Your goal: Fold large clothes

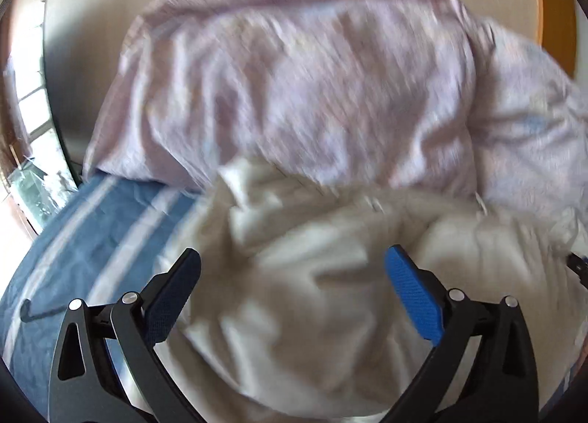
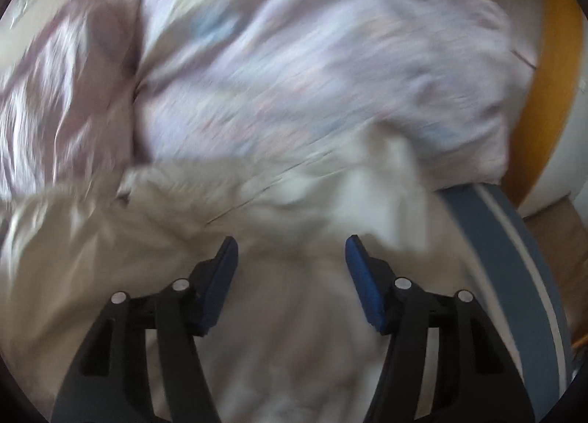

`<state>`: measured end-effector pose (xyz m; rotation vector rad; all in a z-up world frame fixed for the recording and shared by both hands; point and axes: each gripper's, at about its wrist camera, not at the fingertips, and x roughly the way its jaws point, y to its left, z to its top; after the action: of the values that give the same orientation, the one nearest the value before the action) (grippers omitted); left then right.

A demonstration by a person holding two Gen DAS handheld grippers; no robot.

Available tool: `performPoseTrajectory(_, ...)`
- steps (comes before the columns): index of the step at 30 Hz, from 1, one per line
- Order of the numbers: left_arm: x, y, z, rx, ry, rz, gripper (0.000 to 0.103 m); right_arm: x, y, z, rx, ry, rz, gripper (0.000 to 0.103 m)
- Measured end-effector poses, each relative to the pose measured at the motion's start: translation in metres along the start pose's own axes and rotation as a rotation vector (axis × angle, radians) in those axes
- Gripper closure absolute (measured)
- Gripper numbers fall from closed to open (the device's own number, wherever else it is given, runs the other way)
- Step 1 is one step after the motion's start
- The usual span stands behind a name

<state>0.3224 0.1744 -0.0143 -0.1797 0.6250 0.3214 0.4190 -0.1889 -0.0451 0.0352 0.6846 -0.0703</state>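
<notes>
A crumpled cream-white garment (image 1: 312, 276) lies in a heap on a blue bedsheet with white stripes (image 1: 92, 239). My left gripper (image 1: 292, 257) is open, its blue-padded fingers spread above the heap, holding nothing. In the right wrist view the same white garment (image 2: 257, 239) fills the lower half. My right gripper (image 2: 290, 245) is open over it and empty. Both views are motion-blurred. A tip of the right gripper (image 1: 577, 263) shows at the right edge of the left wrist view.
A large pale lilac quilt (image 1: 312, 85) is bunched at the head of the bed behind the garment; it also shows in the right wrist view (image 2: 312, 74). A wooden frame (image 2: 555, 74) stands at the right. A window (image 1: 29, 111) is at the far left.
</notes>
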Motion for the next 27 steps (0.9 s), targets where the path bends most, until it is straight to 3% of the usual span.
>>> performPoseTrajectory(4, 0.026, 0.016, 0.006, -0.059, 0.072, 0.059, 0.001, 0.035, -0.007, -0.008, -0.024, 0.133, -0.036, 0.046)
performPoseTrajectory(7, 0.046, 0.027, -0.002, -0.099, 0.116, 0.09, 0.001, 0.048, -0.006, -0.013, -0.041, 0.144, -0.047, 0.043)
performPoseTrajectory(11, 0.066, 0.044, -0.008, -0.195, 0.164, 0.059, 0.001, 0.063, -0.013, -0.016, -0.025, 0.172, -0.011, 0.04)
performPoseTrajectory(16, 0.07, 0.037, -0.015, -0.188, 0.131, 0.089, 0.001, 0.072, -0.015, -0.022, -0.013, 0.13, -0.011, 0.039)
performPoseTrajectory(20, 0.068, 0.039, -0.014, -0.195, 0.166, 0.072, 0.001, 0.07, -0.019, -0.017, -0.012, 0.153, -0.019, 0.038)
performPoseTrajectory(24, 0.011, 0.072, -0.015, -0.289, 0.101, -0.079, 0.004, 0.01, -0.082, -0.015, 0.293, 0.105, 0.144, 0.034)
performPoseTrajectory(25, -0.007, 0.085, -0.016, -0.32, 0.076, -0.113, 0.004, -0.003, -0.098, -0.017, 0.358, 0.089, 0.16, 0.029)
performPoseTrajectory(27, -0.034, 0.111, -0.022, -0.384, 0.055, -0.167, 0.003, -0.028, -0.134, -0.027, 0.488, 0.08, 0.209, 0.028)
